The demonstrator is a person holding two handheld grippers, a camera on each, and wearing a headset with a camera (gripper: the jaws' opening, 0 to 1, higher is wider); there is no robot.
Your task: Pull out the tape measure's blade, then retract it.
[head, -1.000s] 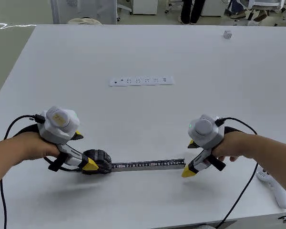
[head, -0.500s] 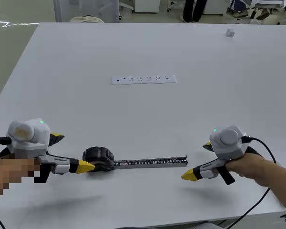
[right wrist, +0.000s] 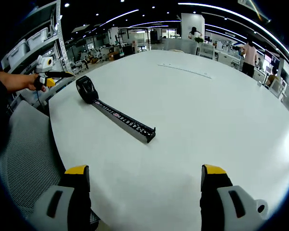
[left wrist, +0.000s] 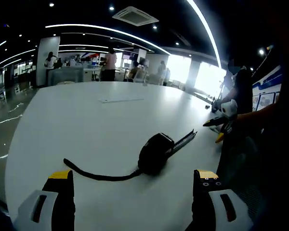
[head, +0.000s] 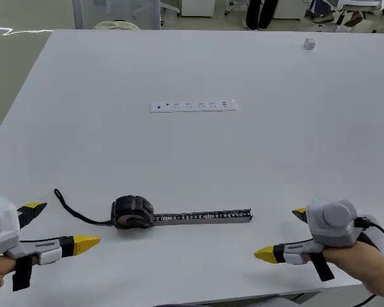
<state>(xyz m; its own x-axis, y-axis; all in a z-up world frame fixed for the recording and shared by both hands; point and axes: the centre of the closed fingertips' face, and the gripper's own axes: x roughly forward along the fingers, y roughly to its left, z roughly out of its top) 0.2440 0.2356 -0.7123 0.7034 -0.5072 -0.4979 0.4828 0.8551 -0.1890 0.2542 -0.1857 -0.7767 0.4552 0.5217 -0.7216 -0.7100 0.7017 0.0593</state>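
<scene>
Tape measure: is lying on the near part of the table, its blade stretching right.
Strap: is trailing left from it.
Power strip: is lying farther back, mid-table.
Left gripper: is hovering near left, apart.
Right gripper: is hovering near right, beyond the blade's end.

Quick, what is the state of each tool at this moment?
Left tool: open, holding nothing.
Right tool: open, holding nothing.

Matt tape measure, smooth white table
</scene>
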